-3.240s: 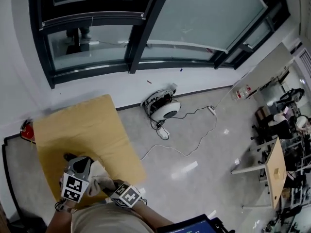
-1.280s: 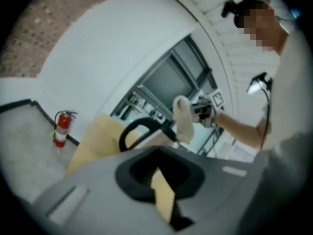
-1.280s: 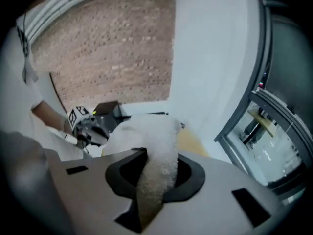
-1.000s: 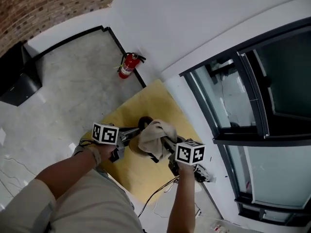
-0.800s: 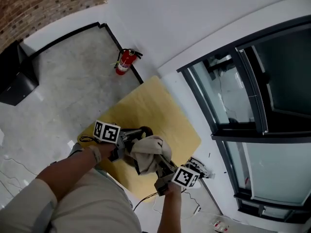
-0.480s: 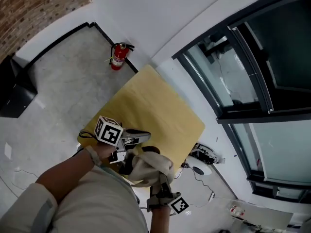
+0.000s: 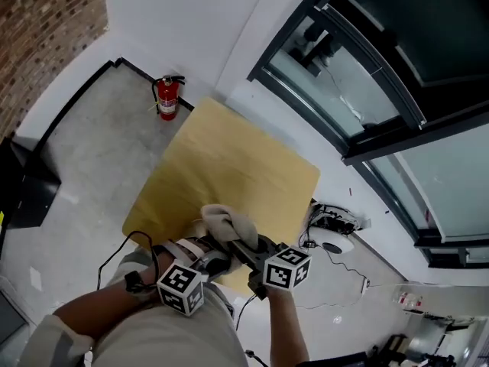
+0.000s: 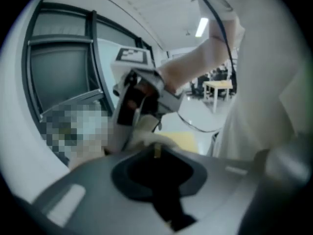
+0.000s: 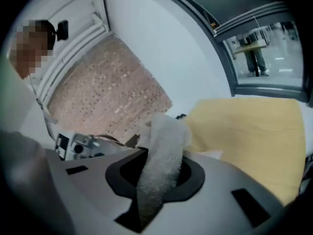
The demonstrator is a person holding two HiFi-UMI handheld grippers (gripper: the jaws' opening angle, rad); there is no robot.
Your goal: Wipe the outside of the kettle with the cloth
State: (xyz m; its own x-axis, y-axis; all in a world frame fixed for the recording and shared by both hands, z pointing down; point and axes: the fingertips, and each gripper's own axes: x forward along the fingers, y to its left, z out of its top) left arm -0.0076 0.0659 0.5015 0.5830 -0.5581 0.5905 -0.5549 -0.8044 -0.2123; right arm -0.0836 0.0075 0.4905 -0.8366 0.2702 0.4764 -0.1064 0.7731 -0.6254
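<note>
One cream fleecy cloth [image 7: 225,222], clamped in the right gripper [image 7: 246,247], lies heaped at the six o'clock edge of one yellow square table [image 7: 229,159], apparently hiding the kettle mid-wipe, while the left gripper [image 7: 210,257], jaws just parted, grips nothing visible; one red fire extinguisher [image 7: 168,98] stands at ten o'clock.

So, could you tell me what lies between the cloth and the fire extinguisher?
In the head view, bare yellow tabletop beyond the cloth, then grey floor before the fire extinguisher.

kettle hid under cloth [image 7: 227,224]
</note>
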